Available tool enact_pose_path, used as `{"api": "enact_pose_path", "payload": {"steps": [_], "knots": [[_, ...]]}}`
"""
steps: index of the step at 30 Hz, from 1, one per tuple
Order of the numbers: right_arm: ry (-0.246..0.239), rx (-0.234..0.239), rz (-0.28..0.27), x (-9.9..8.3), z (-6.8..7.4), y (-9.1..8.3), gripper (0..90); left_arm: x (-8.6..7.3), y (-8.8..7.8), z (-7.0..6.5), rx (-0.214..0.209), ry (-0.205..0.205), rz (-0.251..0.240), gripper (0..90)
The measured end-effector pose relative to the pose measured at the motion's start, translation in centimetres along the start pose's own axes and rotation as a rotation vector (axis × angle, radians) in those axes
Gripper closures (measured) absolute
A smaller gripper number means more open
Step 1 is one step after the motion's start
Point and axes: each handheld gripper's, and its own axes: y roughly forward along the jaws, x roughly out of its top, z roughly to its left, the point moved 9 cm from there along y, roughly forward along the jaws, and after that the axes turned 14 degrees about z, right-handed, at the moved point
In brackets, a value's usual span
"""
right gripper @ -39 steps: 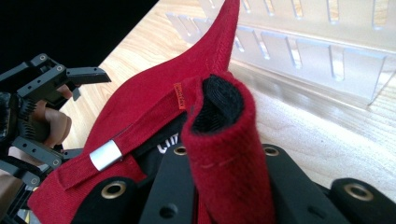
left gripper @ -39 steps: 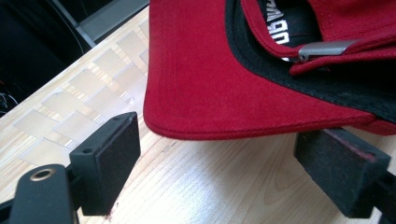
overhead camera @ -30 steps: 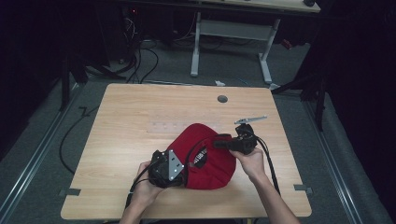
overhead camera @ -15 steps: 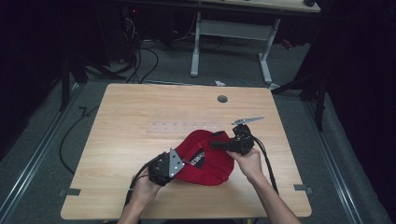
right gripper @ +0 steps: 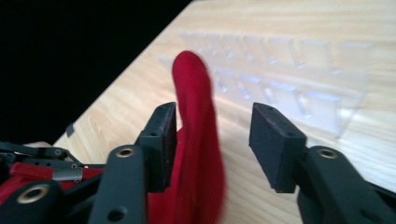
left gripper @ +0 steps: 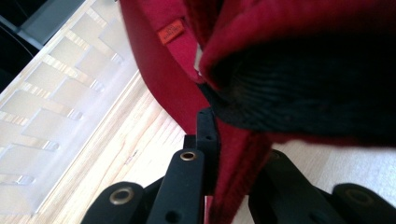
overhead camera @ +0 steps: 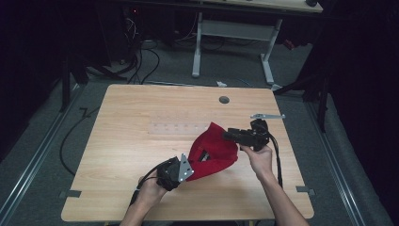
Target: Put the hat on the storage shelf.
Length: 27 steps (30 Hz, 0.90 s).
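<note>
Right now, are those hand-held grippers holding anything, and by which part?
The left hand-held gripper pinches the red cap by its fabric edge. The right hand-held gripper has just opened; the cap's brim stands between its jaws, unclamped.

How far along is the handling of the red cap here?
Done: the left gripper has pinched the red cap by its edge, fingers closed on the fabric. In hand: the right gripper has just been opening, the brim between its fingers but unclamped. Left: the cap is still bunched and half raised off the table.

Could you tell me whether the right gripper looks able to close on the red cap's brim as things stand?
Probably yes: the brim already stands between the right gripper's open jaws, nothing blocking.
</note>
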Motion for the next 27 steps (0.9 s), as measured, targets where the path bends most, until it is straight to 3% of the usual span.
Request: {"api": "enact_pose_path", "payload": {"steps": [4,9,13,20,21,22,23,27], "knots": [[0.037,-0.014,-0.037,-0.2,-1.1,-1.0,44.0,0.2,-0.8,1.0,-0.002,-0.028,-0.016,85.9],[0.015,-0.03,-0.055,-0.2,-0.9,-1.4,42.6,0.3,-1.1,1.9,0.013,-0.069,-0.038,85.8],[0.028,-0.045,-0.152,0.4,-1.4,-3.1,42.6,0.5,-2.0,3.5,0.029,-0.14,-0.065,85.8],[0.023,-0.109,-0.099,-1.3,-2.9,-1.8,42.4,1.4,-2.7,4.5,0.006,-0.214,-0.109,85.8],[0.021,-0.155,-0.065,-2.6,-3.9,-0.9,42.1,1.6,-2.7,4.8,-0.002,-0.231,-0.117,85.8],[0.021,-0.155,-0.065,-2.6,-3.9,-0.9,42.1,1.8,-2.8,5.1,-0.006,-0.246,-0.123,85.8],[0.02,-0.203,-0.056,-3.6,-4.6,-0.3,41.9,2.2,-2.9,5.5,-0.019,-0.28,-0.135,85.7],[0.012,-0.28,-0.03,-5.6,-5.9,0.8,39.9,2.9,-3.2,5.9,-0.037,-0.296,-0.147,85.7]]}}
